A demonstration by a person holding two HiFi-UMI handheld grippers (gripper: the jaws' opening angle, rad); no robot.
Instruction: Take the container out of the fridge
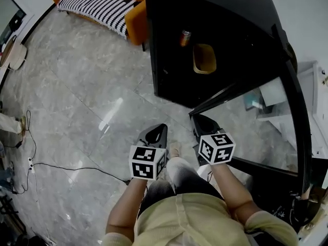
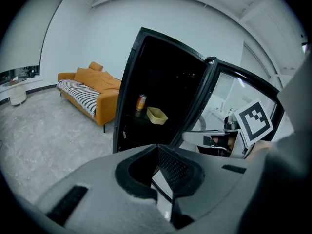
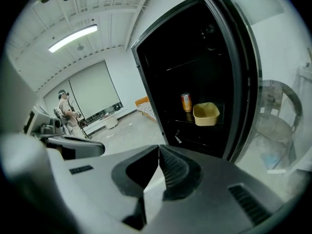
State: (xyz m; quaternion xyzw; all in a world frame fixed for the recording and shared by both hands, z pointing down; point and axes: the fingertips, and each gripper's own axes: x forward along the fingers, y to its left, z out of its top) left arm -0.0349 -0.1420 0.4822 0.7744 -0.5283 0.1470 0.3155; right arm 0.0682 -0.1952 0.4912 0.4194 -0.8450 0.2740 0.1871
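Observation:
A pale yellow container [image 1: 204,58] [image 2: 157,115] [image 3: 206,113] sits on a shelf inside the black fridge [image 1: 205,40], whose glass door [image 1: 266,122] stands open to the right. An orange can [image 1: 185,37] [image 3: 186,102] stands beside the container on the same shelf. My left gripper [image 1: 156,134] [image 2: 157,150] hangs shut and empty in front of the fridge, well short of the shelf. My right gripper [image 1: 204,123] [image 3: 159,150] is shut too, with nothing between its jaws, near the lower edge of the door.
An orange sofa [image 1: 102,1] [image 2: 92,94] with a striped blanket stands left of the fridge. A black cable [image 1: 61,165] runs across the grey marble floor. White furniture [image 1: 307,101] shows behind the glass door. A person [image 3: 66,112] stands far off by the window.

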